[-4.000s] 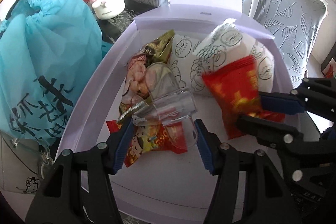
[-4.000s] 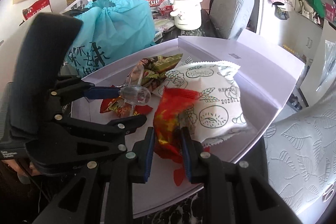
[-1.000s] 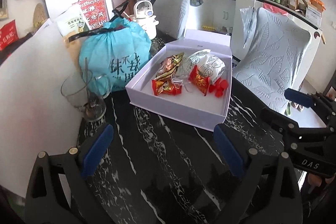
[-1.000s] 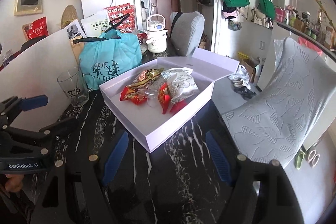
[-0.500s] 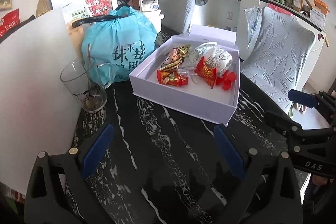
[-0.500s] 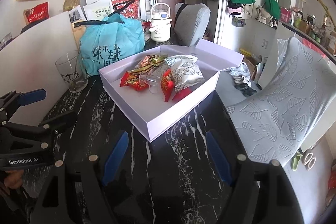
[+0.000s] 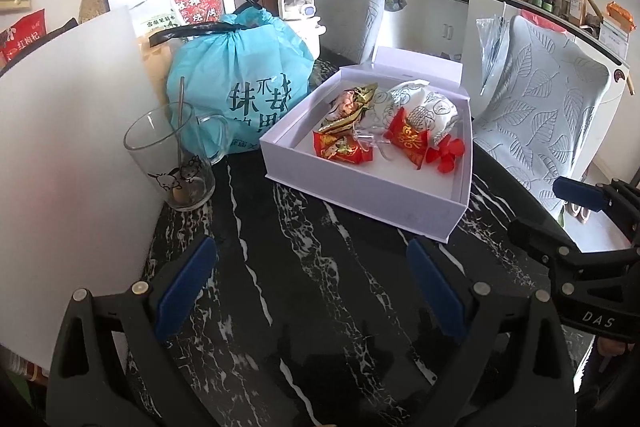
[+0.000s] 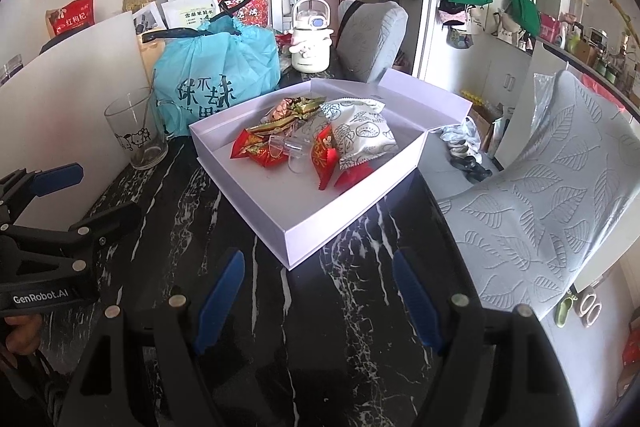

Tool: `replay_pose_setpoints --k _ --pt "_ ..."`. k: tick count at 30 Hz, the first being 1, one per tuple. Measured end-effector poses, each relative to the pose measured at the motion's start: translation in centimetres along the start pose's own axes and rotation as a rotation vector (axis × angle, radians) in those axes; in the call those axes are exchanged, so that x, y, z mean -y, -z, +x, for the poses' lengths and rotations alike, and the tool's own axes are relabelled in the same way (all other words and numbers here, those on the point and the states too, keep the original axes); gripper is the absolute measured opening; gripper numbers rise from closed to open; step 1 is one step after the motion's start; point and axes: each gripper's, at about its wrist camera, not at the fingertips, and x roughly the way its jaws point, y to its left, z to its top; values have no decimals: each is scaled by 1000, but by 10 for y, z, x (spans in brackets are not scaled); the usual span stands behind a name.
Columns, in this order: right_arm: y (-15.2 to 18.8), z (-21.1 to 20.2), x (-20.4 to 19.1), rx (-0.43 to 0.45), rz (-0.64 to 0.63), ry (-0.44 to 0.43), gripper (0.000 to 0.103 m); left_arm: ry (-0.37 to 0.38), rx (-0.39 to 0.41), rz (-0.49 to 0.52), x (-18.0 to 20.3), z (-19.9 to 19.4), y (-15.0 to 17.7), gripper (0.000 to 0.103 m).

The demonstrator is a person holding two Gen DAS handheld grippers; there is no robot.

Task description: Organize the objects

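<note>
Snacks (image 7: 384, 135) are seen piled in the white box (image 7: 360, 199) on the desk (image 7: 304, 291) (well ahead of both grippers), nearer the right gripper (image 8: 320, 291), whose jaws, like the left gripper (image 7: 312, 287) jaws, are held apart and empty.

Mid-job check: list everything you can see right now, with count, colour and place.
box: one, pale lilac, open, on the table
snack packets: several, red, gold, white, inside box
clear plastic piece: one, among packets
glass mug: one, clear, spoon inside, left of box
bag: one, teal, behind mug
kettle: one, white, far end
chairs: two, grey leaf pattern
table: black marble
left gripper: open, empty
right gripper: open, empty
</note>
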Motion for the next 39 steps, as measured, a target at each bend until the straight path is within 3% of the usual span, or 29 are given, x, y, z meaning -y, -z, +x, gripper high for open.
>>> replay_pose_setpoints --k 25,39 --pt "4 8 -1 -29 2 9 78 2 -5 27 4 -2 4 96" --pt "6 11 -3 -45 -3 9 78 20 -50 -2 1 8 9 96"
